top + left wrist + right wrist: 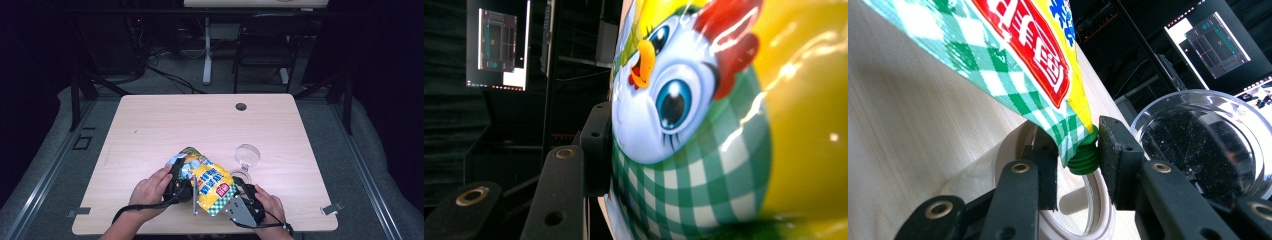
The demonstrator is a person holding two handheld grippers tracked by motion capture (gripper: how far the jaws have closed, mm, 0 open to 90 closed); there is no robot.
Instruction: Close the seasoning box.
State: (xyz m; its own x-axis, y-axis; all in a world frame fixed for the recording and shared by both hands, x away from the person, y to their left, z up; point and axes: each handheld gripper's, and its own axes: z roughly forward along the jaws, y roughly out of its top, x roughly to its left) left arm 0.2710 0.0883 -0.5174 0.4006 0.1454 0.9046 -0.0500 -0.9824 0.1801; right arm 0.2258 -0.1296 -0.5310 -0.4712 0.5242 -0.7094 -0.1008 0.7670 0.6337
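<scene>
A yellow spouted pouch (212, 185) with a green check base and a cartoon chick (684, 100) is held above the table's near edge. My left gripper (181, 176) is shut on the pouch's upper body; one of its black fingers (596, 145) presses on the foil and the other is hidden behind the pouch. My right gripper (1078, 165) is shut on the green screw cap (1084, 155) at the pouch's lower corner (1018, 60). In the high view the right gripper (238, 189) sits at the pouch's right side, with a hand behind each gripper.
A clear round glass dish (247, 154) (1198, 145) lies just right of the pouch. A white ring (1013, 155) rests on the wooden table (150, 130) under the cap. A cable hole (241, 106) is at the far edge. A chair (265, 45) stands beyond.
</scene>
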